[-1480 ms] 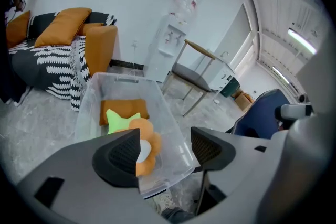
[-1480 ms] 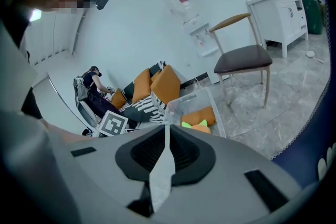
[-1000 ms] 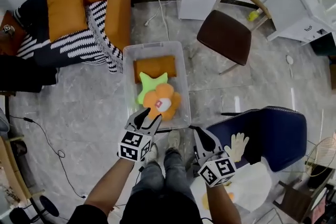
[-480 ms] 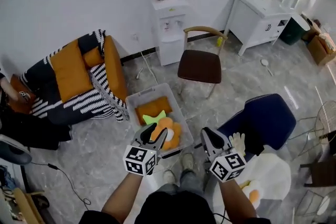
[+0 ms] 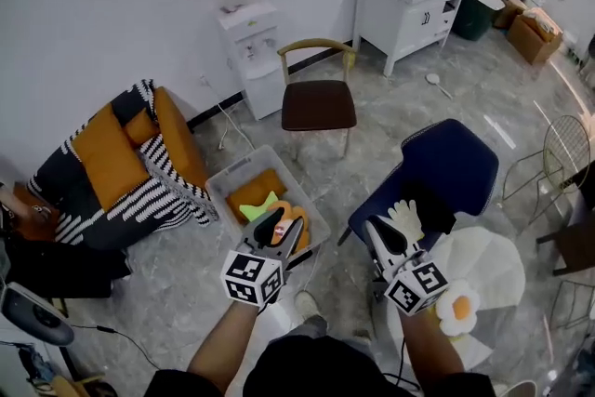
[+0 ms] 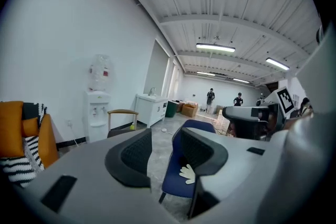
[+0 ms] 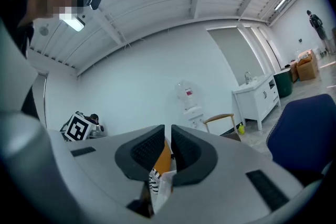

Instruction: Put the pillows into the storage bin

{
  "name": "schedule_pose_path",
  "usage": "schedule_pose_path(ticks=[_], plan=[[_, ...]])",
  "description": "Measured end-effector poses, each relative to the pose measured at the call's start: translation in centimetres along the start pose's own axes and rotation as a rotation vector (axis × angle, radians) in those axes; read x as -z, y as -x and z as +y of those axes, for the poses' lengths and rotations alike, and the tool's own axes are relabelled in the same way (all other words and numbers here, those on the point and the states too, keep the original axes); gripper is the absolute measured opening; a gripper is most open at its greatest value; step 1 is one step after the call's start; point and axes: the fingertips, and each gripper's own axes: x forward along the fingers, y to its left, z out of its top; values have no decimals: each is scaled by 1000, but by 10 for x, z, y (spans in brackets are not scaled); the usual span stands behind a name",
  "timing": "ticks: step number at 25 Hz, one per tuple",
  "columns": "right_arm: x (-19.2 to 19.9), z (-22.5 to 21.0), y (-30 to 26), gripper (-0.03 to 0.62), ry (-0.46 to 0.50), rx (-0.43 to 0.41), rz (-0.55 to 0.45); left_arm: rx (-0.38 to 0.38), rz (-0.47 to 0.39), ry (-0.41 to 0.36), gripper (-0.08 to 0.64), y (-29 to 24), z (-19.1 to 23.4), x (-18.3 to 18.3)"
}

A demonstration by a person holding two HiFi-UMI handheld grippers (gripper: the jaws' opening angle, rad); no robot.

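A clear storage bin stands on the floor in front of me. It holds an orange pillow, a green star pillow and an orange flower pillow. My left gripper hovers over the bin's near end, open and empty; the same left gripper points toward the blue chair. On that chair lies a white hand-shaped pillow. My right gripper is beside the chair, shut on nothing; the right gripper shows only a hairline gap. A white fried-egg pillow lies at the lower right.
An orange and striped armchair stands left of the bin. Behind the bin are a wooden chair with a brown seat, a water dispenser and a white cabinet. The blue chair is at the right.
Both grippers have risen and now point nearly level across the room. The head view has tilted up, so the bin looks smaller and farther. Neither jaw pair changed visibly.
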Motion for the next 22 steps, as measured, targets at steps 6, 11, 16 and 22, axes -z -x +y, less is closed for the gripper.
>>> schedule_pose_path(ticks=[6, 11, 16, 22], plan=[[-3, -11, 88, 51, -32, 40, -91, 92, 32, -6, 181, -8, -83, 18], [-2, -37, 196, 51, -34, 210, -128, 203, 82, -20, 170, -11, -173, 38], [-14, -60, 303, 52, -3, 375, -190, 340, 63, -63, 170, -21, -270, 35], [-11, -65, 436, 51, 38, 543, -245, 508, 59, -114, 170, -19, -393, 55]])
